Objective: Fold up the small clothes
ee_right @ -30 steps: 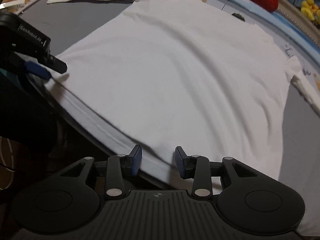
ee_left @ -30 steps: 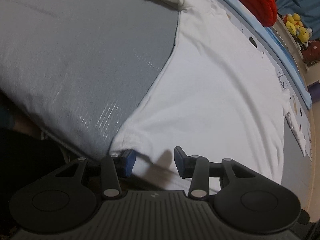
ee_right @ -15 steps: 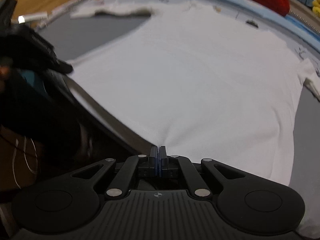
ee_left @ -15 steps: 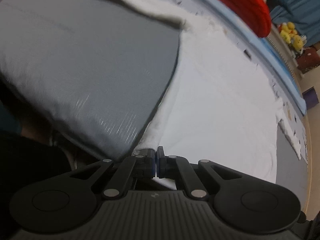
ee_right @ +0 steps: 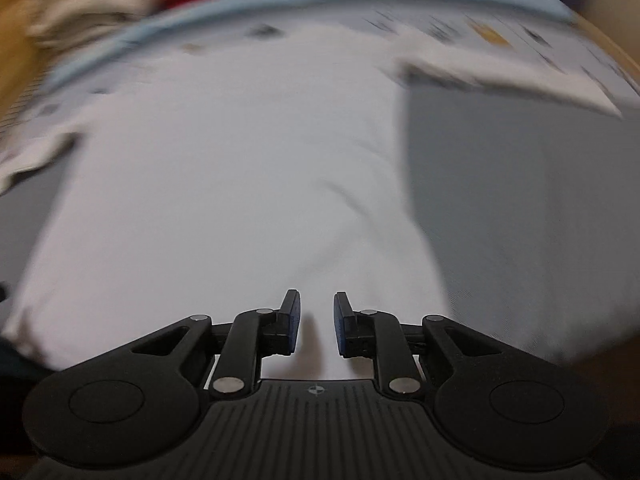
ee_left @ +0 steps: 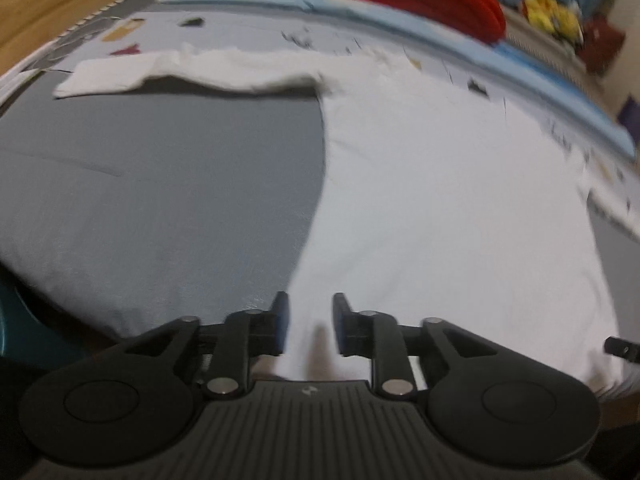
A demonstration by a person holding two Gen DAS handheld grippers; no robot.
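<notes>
Both grippers angle steeply down over the near hem of a white shirt (ee_left: 440, 200). The left gripper (ee_left: 308, 320) and right gripper (ee_right: 316, 320) have just been opening; their jaws stand slightly apart, gripping nothing, with cloth showing between. The shirt lies flat on a grey bed (ee_left: 160, 200), sleeves outstretched.

White long-sleeved shirt (ee_left: 440, 200) lies spread flat, sleeves outstretched, on grey bedding.
</notes>
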